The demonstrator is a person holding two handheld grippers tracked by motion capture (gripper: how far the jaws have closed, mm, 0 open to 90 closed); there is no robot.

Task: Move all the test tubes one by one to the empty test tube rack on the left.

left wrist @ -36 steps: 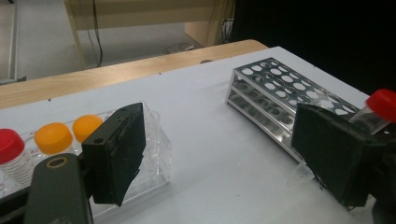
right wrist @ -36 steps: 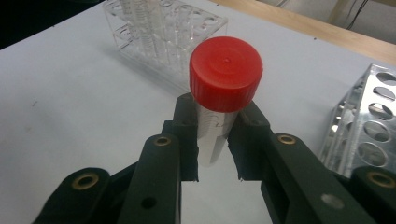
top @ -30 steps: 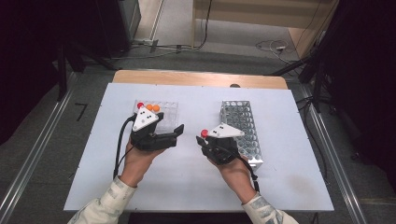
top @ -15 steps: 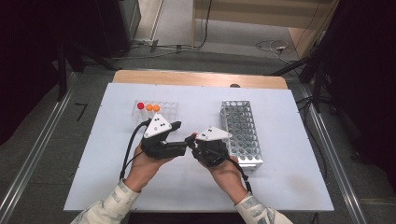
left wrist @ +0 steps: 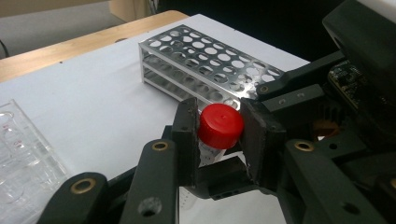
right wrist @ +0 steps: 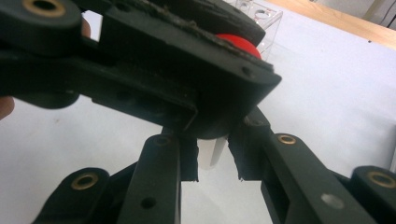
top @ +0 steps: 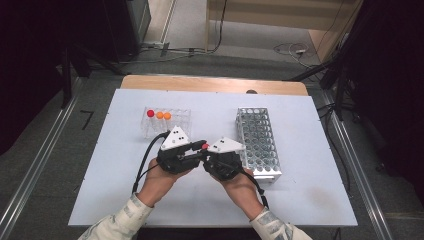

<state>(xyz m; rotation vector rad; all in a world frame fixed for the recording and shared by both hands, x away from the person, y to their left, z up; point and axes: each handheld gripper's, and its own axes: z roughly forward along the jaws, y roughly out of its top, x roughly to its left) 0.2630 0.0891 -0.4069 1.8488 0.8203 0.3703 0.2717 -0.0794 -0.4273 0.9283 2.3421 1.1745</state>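
**Red-capped tube gripped by both grippers over white table**

While both grippers meet at mid-table, the left gripper (top: 196,148) has just been closing its jaws; its pads now press on the red cap (left wrist: 220,126) of a clear tube (left wrist: 205,156). The right gripper (right wrist: 212,161) is closed on the tube's body (right wrist: 212,151) just below that cap, beneath the left gripper's jaws.

- Metal rack (top: 257,142): perforated, just beyond the right gripper, on the white table (top: 300,200).
- Clear plastic rack (top: 167,122): beyond the left gripper, carrying one red-capped (top: 150,113) and two orange-capped tubes (top: 163,115).
- Writing: faint red marks show on the tube and the clear rack, too small to read.
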